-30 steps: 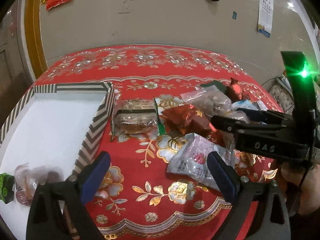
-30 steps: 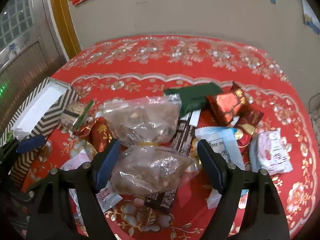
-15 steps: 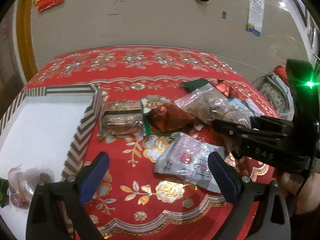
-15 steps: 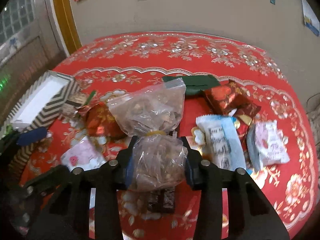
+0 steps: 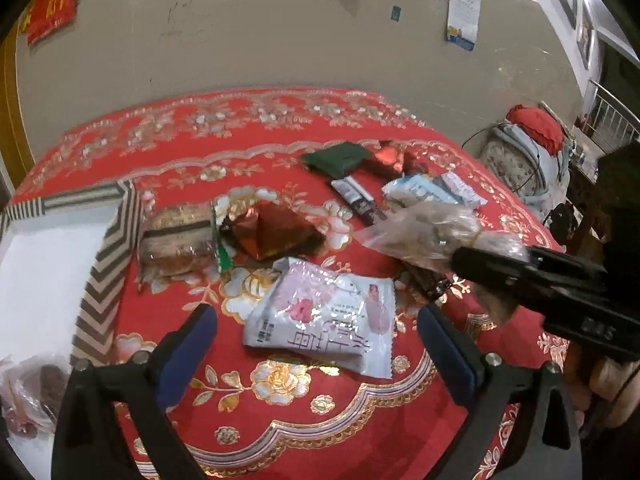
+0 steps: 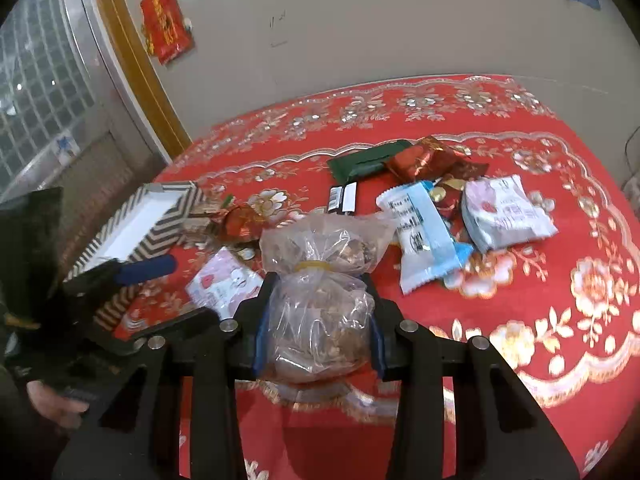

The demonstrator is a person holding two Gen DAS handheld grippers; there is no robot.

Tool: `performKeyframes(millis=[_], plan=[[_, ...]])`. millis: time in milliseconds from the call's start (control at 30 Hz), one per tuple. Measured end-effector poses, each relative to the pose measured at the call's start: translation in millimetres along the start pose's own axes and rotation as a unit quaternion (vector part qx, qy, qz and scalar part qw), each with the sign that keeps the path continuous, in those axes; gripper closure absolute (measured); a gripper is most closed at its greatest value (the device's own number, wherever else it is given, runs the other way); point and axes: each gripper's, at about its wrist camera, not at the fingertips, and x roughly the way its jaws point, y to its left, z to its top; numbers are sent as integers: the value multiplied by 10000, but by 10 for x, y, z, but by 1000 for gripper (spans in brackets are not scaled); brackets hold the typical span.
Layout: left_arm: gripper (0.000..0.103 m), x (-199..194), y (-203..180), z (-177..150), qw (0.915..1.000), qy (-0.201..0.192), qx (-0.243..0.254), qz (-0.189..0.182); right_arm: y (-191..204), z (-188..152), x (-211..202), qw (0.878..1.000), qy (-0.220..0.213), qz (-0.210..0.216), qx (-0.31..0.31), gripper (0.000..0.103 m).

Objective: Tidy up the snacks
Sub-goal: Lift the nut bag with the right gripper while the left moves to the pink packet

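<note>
Item: right tool. Narrowed onto a clear bag of brown snacks; blue pads press the lower bulge from both sides, below the yellow band at the neck. The upper half of the bag flops forward toward twelve o'clock. The bag appears lifted clear of the bench, though the blurred underside leaves this uncertain.

Handling note, as judgement: the film is slack and the contents loose, so the hold should stay firm but not crushing. Carry the bag level toward the striped box at ten o'clock, pass over the pink packet rather than drag across it, and release only when the bag is over the white floor of the box.

Pose: right tool points forward and downward, slightly rolled. In the left view it enters from three o'clock, the bag jutting from its tip, a hand behind it at four o'clock.

Item: left tool. Jaws wide, nothing between the pads; it hovers tilted down over the pink packet.

Surroundings, left view: red foil packet at twelve o'clock, brown cake packet at eleven, striped box at nine with wrapped snacks already inside. Green, dark, blue and red packets lie loose farther off at one o'clock.
</note>
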Motion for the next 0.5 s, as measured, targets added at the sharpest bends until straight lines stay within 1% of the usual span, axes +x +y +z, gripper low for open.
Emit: performKeyframes(millis=[67, 167, 233, 300, 367, 400, 433, 500], plan=[[2, 64, -14, 1, 9998, 193, 18, -20, -7, -24, -23, 10000, -11, 19, 16, 65], [2, 125, -110, -8, 9988, 386, 270, 96, -34, -42, -45, 10000, -15, -34, 83, 66], [2, 159, -191, -22, 9972, 478, 500, 271, -74, -51, -68, 9998, -45, -19, 169, 66], [2, 167, -254, -23, 9958, 461, 668, 425, -109, -53, -73, 9997, -47, -11, 250, 66], [7, 186, -267, -10, 9951, 457, 680, 547, -133, -55, -78, 9995, -46, 42, 314, 66], [14, 210, -256, 1, 9947, 507, 639, 618, -136, -54, -69, 9995, -26, 45, 327, 66], [16, 216, -239, 11, 9954, 513, 561, 586, -138, -55, -67, 9994, -13, 45, 331, 66], [18, 222, -213, 23, 9958, 502, 474, 607, -140, -50, -62, 9994, -1, 48, 339, 66]])
